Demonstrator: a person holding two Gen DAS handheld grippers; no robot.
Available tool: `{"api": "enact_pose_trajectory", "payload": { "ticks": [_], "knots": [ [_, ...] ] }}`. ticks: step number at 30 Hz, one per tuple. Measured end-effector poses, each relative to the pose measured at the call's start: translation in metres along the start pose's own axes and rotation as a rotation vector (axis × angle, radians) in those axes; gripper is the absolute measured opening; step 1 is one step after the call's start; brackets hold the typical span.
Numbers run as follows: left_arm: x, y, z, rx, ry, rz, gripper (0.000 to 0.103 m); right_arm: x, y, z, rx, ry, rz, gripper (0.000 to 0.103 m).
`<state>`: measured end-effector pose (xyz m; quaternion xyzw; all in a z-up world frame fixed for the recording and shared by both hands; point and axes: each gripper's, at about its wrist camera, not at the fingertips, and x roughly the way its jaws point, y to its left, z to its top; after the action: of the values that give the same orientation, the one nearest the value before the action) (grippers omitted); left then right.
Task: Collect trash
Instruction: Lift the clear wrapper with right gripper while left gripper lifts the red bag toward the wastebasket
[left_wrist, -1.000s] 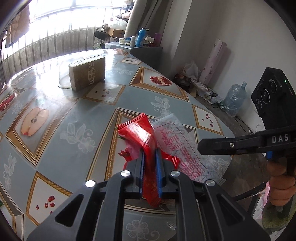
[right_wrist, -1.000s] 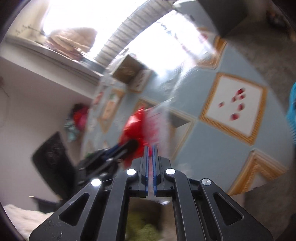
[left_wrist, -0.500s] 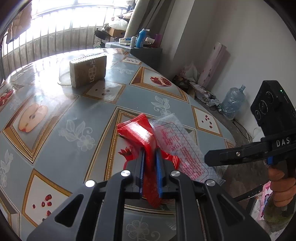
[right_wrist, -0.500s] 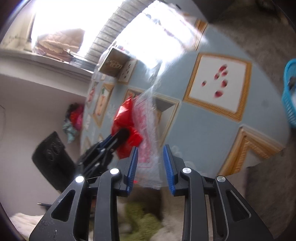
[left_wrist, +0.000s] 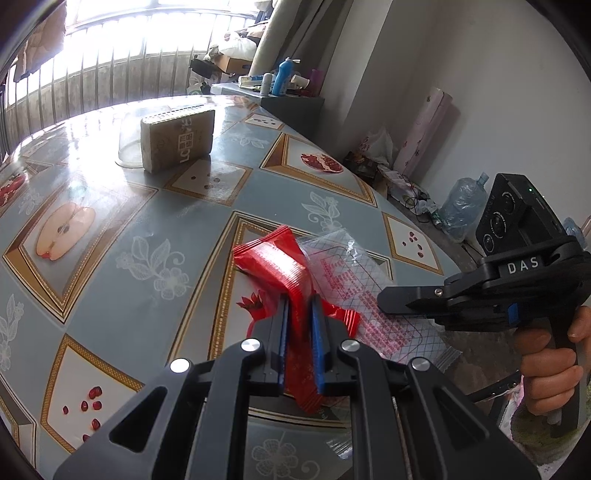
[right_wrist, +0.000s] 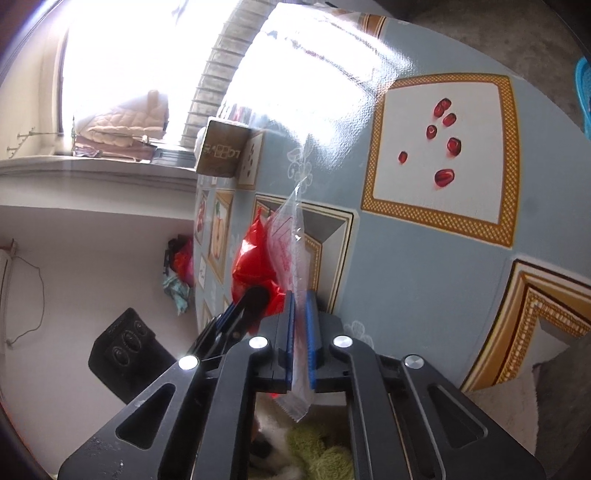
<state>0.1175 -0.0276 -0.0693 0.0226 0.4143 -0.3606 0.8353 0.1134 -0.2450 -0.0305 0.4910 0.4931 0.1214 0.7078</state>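
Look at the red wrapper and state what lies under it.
The red wrapper, clamped in the left tongs, sits over the patterned tablecloth. A printed red flower peeks out at its edge; the rest underneath is covered.

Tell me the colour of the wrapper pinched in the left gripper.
Red crinkly plastic wrapper; clearest in the left wrist view.

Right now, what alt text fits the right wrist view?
The right gripper is shut on a clear printed plastic wrapper at the table's edge. Beside it, the left gripper holds a red wrapper.
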Motion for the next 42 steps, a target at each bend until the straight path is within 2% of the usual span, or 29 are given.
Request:
{"api": "enact_pose_trajectory", "payload": {
  "ticks": [3, 6, 13, 18, 31, 42],
  "knots": [
    [-0.001, -0.006, 0.005, 0.023, 0.011, 0.038, 0.011, -0.002, 0.003, -0.002, -0.026, -0.016, -0.01, 0.001],
    [-0.01, -0.007, 0.012, 0.039, -0.014, 0.089, 0.01, -0.008, 0.01, -0.001, -0.075, -0.051, -0.041, 0.0],
    [-0.001, -0.003, 0.011, 0.045, 0.033, 0.171, 0.01, -0.018, 0.005, 0.006, -0.088, -0.11, -0.089, 0.0],
    [0.0, -0.008, 0.012, 0.063, 0.036, 0.189, 0.01, -0.014, 0.006, 0.007, -0.085, -0.112, -0.078, 0.0],
    [-0.006, -0.015, 0.017, 0.1, 0.021, 0.222, 0.01, -0.042, 0.015, 0.001, -0.126, -0.159, -0.045, 0.0],
    [-0.013, -0.02, 0.019, 0.126, -0.002, 0.238, 0.01, -0.049, 0.017, 0.003, -0.143, -0.189, -0.043, 0.0]
  ]
}}
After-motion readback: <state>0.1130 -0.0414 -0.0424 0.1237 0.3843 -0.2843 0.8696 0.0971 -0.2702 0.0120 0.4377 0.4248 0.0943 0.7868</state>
